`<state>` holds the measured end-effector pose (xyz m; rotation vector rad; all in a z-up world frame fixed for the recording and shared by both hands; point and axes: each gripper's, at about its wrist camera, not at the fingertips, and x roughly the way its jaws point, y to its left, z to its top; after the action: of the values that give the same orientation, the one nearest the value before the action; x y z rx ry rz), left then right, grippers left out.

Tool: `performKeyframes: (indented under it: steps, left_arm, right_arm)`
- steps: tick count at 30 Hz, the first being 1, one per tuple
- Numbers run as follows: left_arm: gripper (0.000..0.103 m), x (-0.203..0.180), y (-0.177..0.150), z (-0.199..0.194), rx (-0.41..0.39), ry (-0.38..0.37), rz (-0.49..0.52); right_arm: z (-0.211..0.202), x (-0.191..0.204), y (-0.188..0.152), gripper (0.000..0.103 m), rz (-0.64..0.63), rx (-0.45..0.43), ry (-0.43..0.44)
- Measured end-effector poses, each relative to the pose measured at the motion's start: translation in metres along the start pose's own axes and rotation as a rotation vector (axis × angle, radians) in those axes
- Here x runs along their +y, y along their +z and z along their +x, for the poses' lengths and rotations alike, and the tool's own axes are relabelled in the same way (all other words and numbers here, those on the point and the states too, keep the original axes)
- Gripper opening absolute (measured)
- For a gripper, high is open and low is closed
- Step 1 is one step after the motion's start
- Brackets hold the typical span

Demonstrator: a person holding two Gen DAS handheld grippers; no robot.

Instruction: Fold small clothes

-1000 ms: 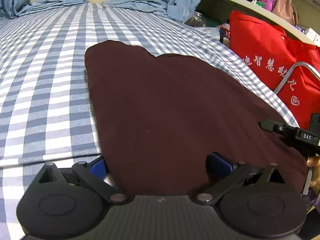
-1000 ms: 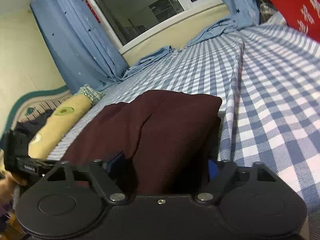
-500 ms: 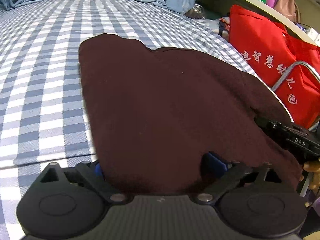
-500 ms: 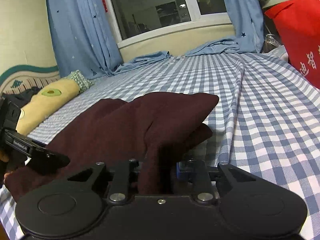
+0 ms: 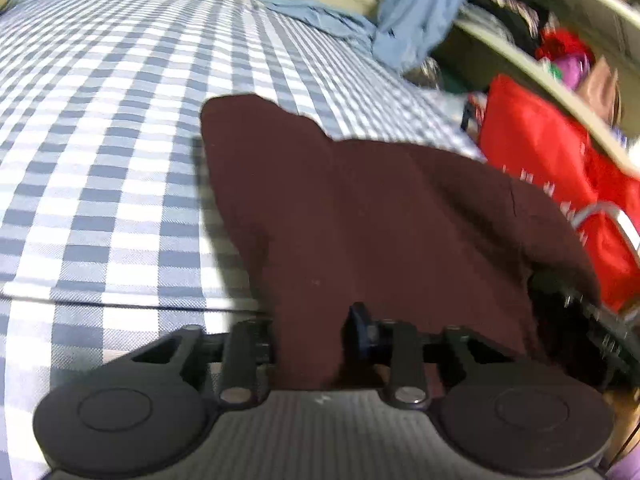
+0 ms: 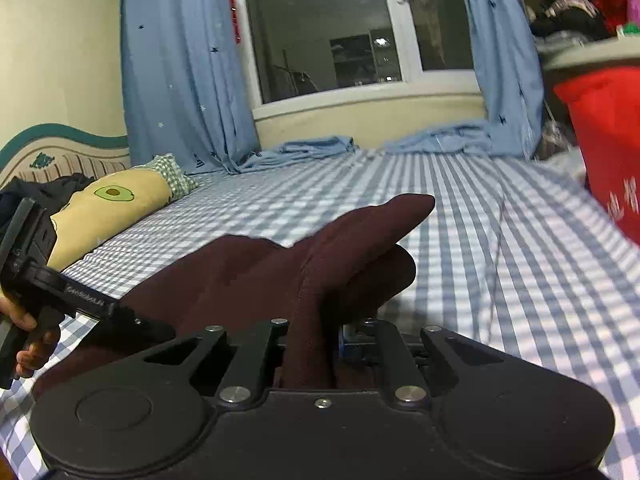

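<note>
Maroon garment (image 5: 360,220) | near edge of checked bed (image 5: 100,160) | soft, light, limp, likely sags | left gripper (image 5: 312,336) and right gripper (image 6: 312,344) jaws have just been closing, each clamped on near hem | hold corners

Checked bed (image 6: 540,264), blue curtains (image 6: 180,72), dark window (image 6: 320,28).
</note>
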<state>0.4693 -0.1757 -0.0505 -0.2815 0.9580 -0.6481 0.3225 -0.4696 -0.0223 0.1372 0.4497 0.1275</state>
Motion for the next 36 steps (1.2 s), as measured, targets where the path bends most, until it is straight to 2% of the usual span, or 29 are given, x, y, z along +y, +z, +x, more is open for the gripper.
performKeyframes:
  steps: [2,5,8,12,16,20,23,26,30,36]
  left_arm:
    - [0.02,-0.001,0.007,-0.008,-0.012,-0.018,0.0]
    - [0.018,-0.013,0.015,-0.016,-0.014,0.013,0.057]
    - [0.016,-0.02,0.026,-0.031,-0.029,0.019,0.069]
    - [0.016,-0.018,0.042,-0.06,-0.067,0.078,0.082]
    - [0.016,-0.002,0.057,-0.09,-0.103,0.136,0.074]
    - [0.016,0.024,0.059,-0.102,-0.104,0.185,0.037]
    - [0.016,0.044,0.052,-0.094,-0.084,0.206,0.012]
    - [0.017,0.062,0.044,-0.079,-0.064,0.212,-0.028]
    - [0.02,0.08,0.035,-0.081,-0.092,0.201,-0.057]
    - [0.032,0.082,0.029,-0.074,-0.108,0.242,-0.065]
  right_arm:
    - [-0.004,0.007,0.009,0.011,-0.007,-0.024,0.011]
    - [-0.008,0.016,0.024,0.01,0.01,-0.052,0.049]
    - [-0.004,0.033,0.037,0.01,0.013,-0.068,0.086]
    - [0.006,0.062,0.052,0.01,0.026,-0.098,0.141]
    - [0.027,0.082,0.065,0.01,0.092,-0.129,0.183]
    - [0.057,0.091,0.066,0.01,0.174,-0.103,0.22]
    - [0.08,0.096,0.061,0.01,0.212,-0.053,0.226]
    - [0.099,0.096,0.051,0.01,0.227,0.001,0.209]
    - [0.11,0.085,0.039,0.01,0.237,0.029,0.164]
    - [0.121,0.068,0.021,0.016,0.247,0.077,0.133]
